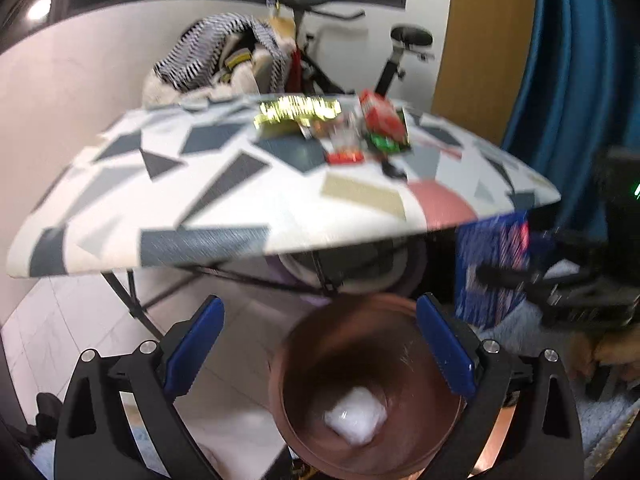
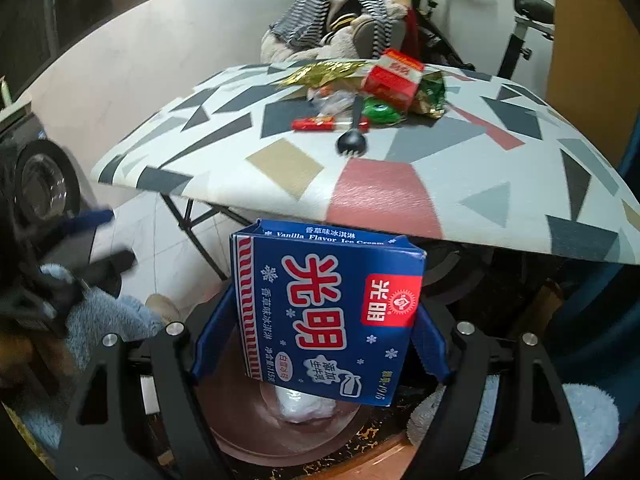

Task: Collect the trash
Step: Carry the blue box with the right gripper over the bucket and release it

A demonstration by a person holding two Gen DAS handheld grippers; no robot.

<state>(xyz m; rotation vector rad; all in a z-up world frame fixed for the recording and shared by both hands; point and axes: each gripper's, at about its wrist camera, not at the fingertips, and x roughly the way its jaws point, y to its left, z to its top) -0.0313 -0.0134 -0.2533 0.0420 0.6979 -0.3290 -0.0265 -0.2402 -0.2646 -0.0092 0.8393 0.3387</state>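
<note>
The left gripper (image 1: 320,344) stood wide open with nothing between its blue pads, poised above a brown bin (image 1: 312,408) that had a white crumpled wrapper (image 1: 356,420) lying at its bottom. The right gripper (image 2: 320,344) was clamped on a blue ice cream carton (image 2: 324,312), held over that same bin below the table edge. More trash sat on the patterned table (image 2: 280,168): a red box (image 2: 394,78), gold foil (image 2: 320,70), a green wrapper (image 2: 380,114) and a black spoon (image 2: 352,140).
</note>
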